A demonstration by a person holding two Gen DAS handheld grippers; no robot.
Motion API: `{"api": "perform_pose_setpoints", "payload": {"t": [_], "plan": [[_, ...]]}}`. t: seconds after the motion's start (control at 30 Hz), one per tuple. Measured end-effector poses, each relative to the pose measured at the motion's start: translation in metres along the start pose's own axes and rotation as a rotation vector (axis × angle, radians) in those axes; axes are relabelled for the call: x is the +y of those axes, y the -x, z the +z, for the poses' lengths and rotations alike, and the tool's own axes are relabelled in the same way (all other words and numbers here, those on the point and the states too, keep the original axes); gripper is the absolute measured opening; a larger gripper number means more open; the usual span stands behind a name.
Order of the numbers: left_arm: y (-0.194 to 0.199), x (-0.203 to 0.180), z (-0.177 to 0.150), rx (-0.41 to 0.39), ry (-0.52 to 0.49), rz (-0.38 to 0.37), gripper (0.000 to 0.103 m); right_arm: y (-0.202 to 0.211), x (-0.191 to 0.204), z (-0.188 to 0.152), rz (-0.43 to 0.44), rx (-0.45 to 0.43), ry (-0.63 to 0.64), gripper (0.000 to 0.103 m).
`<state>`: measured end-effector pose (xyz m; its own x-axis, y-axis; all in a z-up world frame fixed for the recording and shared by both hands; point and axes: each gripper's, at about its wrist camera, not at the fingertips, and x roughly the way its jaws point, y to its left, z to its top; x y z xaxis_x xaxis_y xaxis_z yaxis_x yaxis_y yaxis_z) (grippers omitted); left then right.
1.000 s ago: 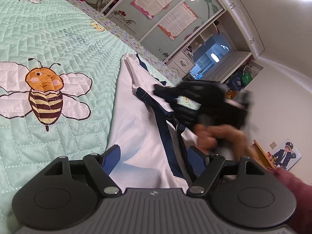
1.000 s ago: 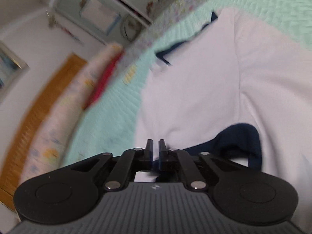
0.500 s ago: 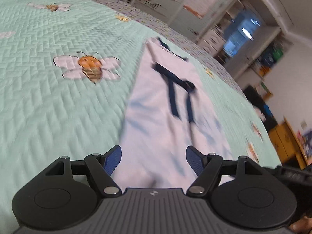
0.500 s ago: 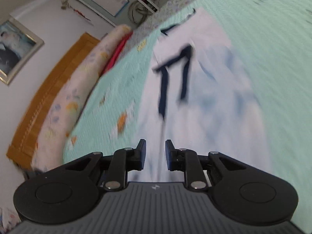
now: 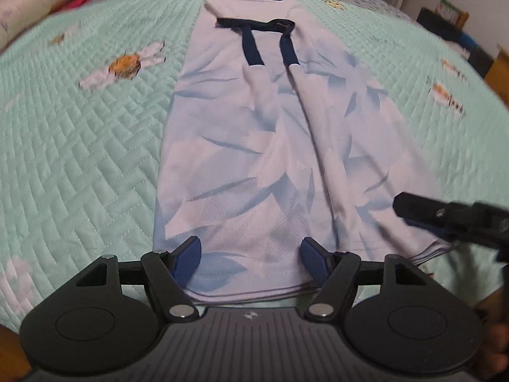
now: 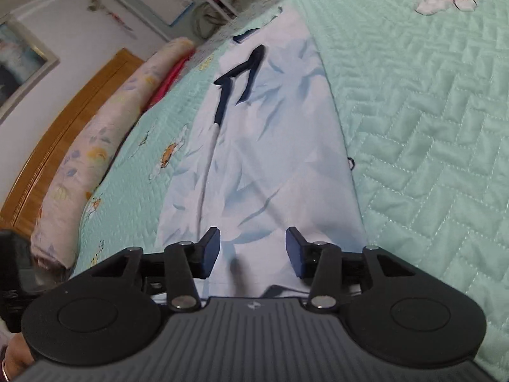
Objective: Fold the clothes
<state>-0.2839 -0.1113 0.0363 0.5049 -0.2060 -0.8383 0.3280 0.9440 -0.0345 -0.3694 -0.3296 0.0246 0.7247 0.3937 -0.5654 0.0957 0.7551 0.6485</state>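
- White shirt [image 5: 254,146] laid lengthwise on the green bee-print quilt [image 5: 79,165], both sides folded inward, navy sleeve cuffs meeting near the collar.
- Right gripper [image 6: 253,248]: jaws just opened from shut to about half; sleeve released, nothing gripped.
- Left gripper [image 5: 249,259]: wide open, empty, pulled back to the hem [image 5: 241,293].
- Lengthwise fold judged complete; crosswise fold from hem likely next.
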Motion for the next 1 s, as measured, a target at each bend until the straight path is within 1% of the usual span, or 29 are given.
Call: {"api": "perform_pose_setpoints", "payload": {"t": [0.07,0.17,0.2,0.3,0.33,0.5,0.57,0.67,0.73,0.8,0.83,0.9,0.97,1.0], "plan": [[-0.001,-0.002,0.002,0.005,0.002,0.013,0.073,0.005,0.006,0.004,0.022,0.009,0.003,0.048],[-0.002,-0.005,0.002,0.008,0.003,0.029,0.075,0.014,0.015,0.005,0.047,-0.035,0.037,0.047],[-0.002,-0.006,0.002,0.006,0.002,0.035,0.075,0.014,0.016,0.005,0.045,-0.037,0.045,0.047],[-0.003,-0.009,0.001,0.003,-0.003,0.046,0.076,0.000,0.002,-0.002,0.020,0.019,0.019,0.046],[-0.003,-0.010,0.001,0.002,-0.005,0.048,0.076,0.000,-0.001,-0.004,0.025,0.023,0.013,0.045],[-0.001,-0.006,0.004,0.008,0.006,0.036,0.076,0.011,-0.003,0.002,0.067,0.045,-0.009,0.046],[0.004,-0.004,0.004,0.012,0.019,0.029,0.076,0.019,-0.004,0.005,0.081,0.041,-0.022,0.046],[0.011,-0.001,0.005,0.018,0.039,0.017,0.071,0.033,-0.009,0.012,0.113,0.017,-0.051,0.046],[0.028,0.010,0.005,-0.032,0.072,-0.015,0.070,0.044,-0.017,0.018,0.105,0.000,-0.069,0.047],[0.044,0.027,0.004,-0.090,0.112,-0.032,0.071,0.053,-0.028,0.023,0.089,-0.015,-0.093,0.050],[0.052,0.037,0.003,-0.120,0.133,-0.039,0.071,0.056,-0.035,0.025,0.080,-0.016,-0.104,0.054],[0.055,0.059,0.000,-0.137,0.199,-0.038,0.075,0.060,-0.048,0.028,0.065,-0.014,-0.129,0.054],[0.050,0.083,-0.003,-0.125,0.292,-0.028,0.075,0.059,-0.061,0.029,0.055,0.000,-0.161,0.054],[0.045,0.094,-0.005,-0.119,0.342,-0.049,0.075,0.057,-0.066,0.028,0.062,0.009,-0.178,0.054]]}}
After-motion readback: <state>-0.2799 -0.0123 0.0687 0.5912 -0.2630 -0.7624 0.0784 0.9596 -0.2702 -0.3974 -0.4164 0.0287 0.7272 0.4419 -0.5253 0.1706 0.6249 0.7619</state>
